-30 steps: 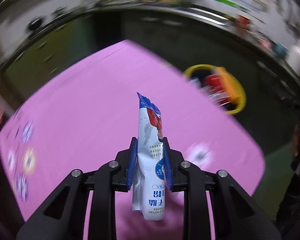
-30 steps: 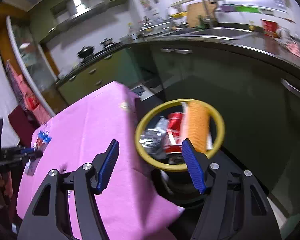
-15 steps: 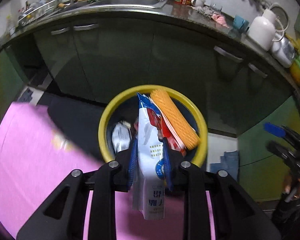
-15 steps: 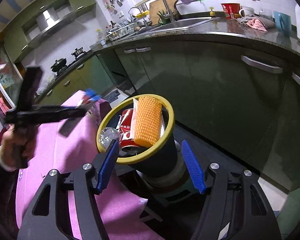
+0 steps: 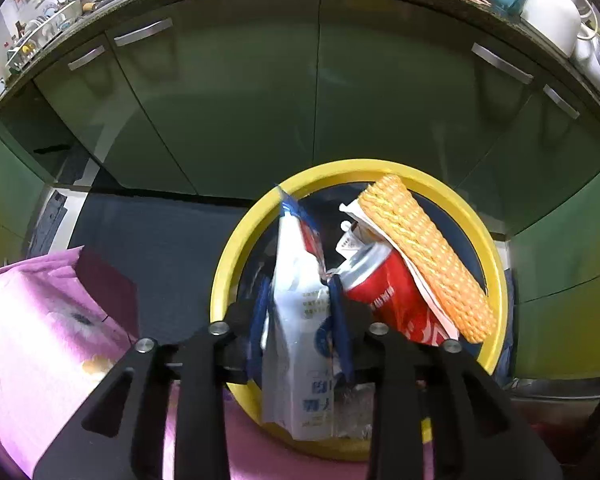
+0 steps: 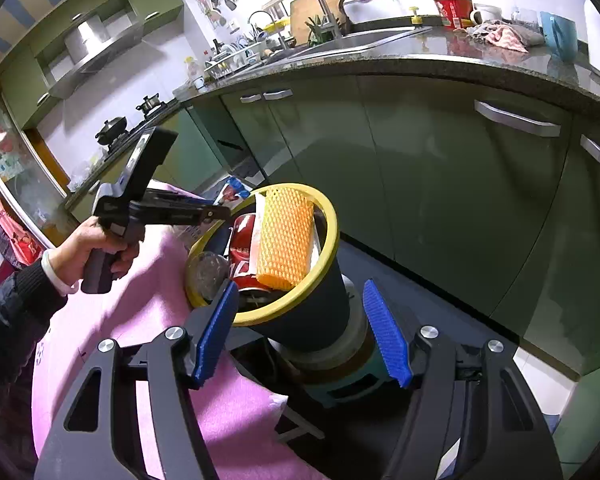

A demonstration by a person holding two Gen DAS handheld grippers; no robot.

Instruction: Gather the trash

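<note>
Left gripper (image 5: pixel 300 320): jaws just opening, upright pouch (image 5: pixel 296 320) between, above bin (image 5: pixel 236 248). Right gripper (image 6: pixel 300 332): jaws open, empty.

The left gripper (image 5: pixel 300 320) pointed steeply downward, its 2 black arms running up from the bottom edge of the left wrist view to blue pads (image 5: pixel 258 320). Its jaws had just been opening, and a packet (image 5: pixel 300 360) stood between them; a narrow gap showed on the left pad's side, while the right pad lay against or just beside it. In the right wrist view, a hand (image 6: pixel 96 248) in a dark sleeve (image 6: pixel 16 320) gripped that tool's handle, reaching in from the left. The right gripper (image 6: pixel 300 336) tilted down at a gentler slant, its 2 blue pads (image 6: pixel 384 336) spread wide apart with nothing pinched between them.
</note>
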